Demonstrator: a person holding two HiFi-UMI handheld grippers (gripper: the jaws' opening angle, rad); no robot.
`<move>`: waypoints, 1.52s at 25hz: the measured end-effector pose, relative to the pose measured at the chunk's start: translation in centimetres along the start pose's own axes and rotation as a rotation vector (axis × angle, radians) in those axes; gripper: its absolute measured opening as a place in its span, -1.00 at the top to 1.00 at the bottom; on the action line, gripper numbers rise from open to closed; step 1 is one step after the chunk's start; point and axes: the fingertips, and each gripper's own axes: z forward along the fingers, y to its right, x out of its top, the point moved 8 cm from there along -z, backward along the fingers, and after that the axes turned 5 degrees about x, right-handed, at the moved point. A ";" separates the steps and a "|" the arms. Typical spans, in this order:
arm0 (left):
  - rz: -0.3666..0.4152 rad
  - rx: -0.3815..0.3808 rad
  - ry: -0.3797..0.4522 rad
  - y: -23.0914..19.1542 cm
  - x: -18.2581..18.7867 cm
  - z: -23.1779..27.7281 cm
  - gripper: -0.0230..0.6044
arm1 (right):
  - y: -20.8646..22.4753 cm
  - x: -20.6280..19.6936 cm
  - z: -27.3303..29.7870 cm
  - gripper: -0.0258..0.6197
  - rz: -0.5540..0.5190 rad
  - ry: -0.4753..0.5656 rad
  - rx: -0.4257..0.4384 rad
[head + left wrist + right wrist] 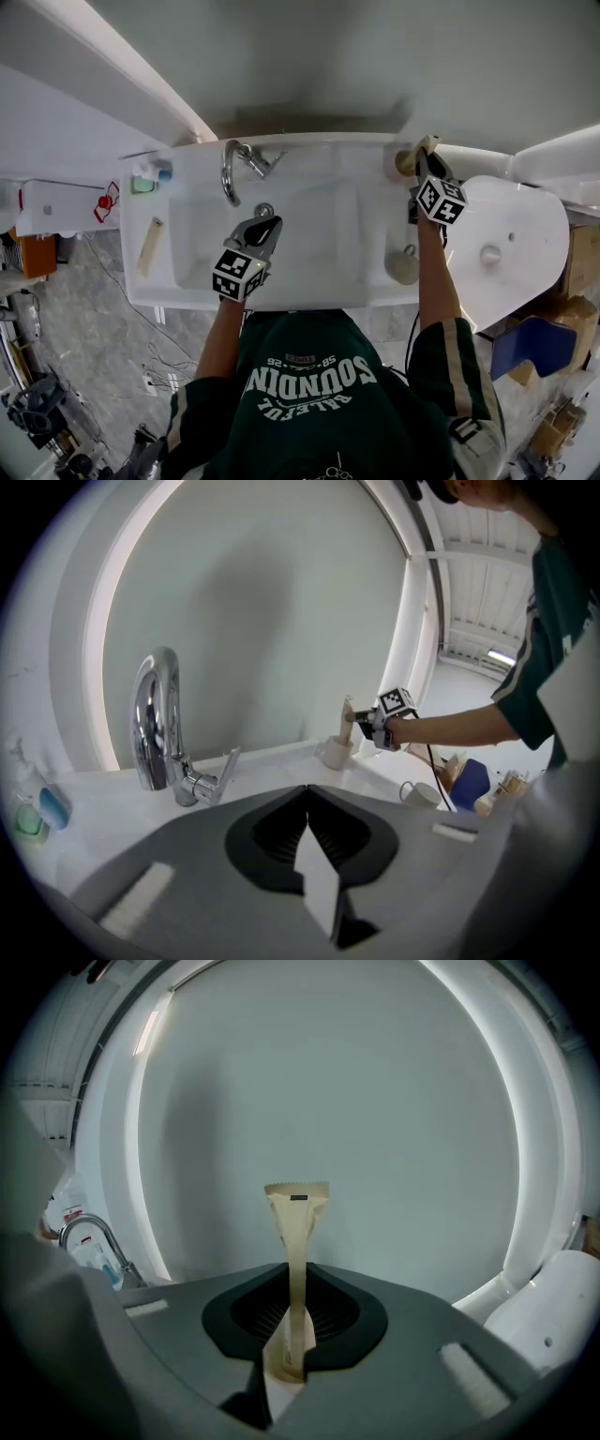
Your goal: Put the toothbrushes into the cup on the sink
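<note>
**Fig.** A wrapped toothbrush was pinched upright between the jaws of the right gripper, apparently so that its lower end could be dropped into the cup at the back right corner of the sink. The left gripper was held idle over the basin, its jaws pressed together on nothing. A second toothbrush lay near the sink's left edge.

Paper-wrapped toothbrush upright in right gripper, over beige cup at sink's back-right corner; second toothbrush flat on left rim.
</note>
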 end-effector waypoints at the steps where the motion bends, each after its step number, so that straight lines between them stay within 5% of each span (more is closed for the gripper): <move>1: -0.002 0.005 -0.003 0.0 -0.1 -0.1 0.76 | 0.0 -0.5 0.2 0.78 0.000 -0.013 0.003; 18: -0.008 0.029 -0.001 0.8 -1.0 -0.8 0.76 | 0.2 -3.7 1.2 0.78 0.040 -0.155 0.023; 27: -0.005 0.032 0.029 0.7 -0.9 -1.7 0.77 | -1.5 -1.5 -0.7 0.78 0.020 -0.062 0.050; 38: 0.003 0.022 0.070 -1.3 -1.7 -5.4 0.77 | -10.6 -2.0 -5.0 0.91 -0.058 0.017 0.151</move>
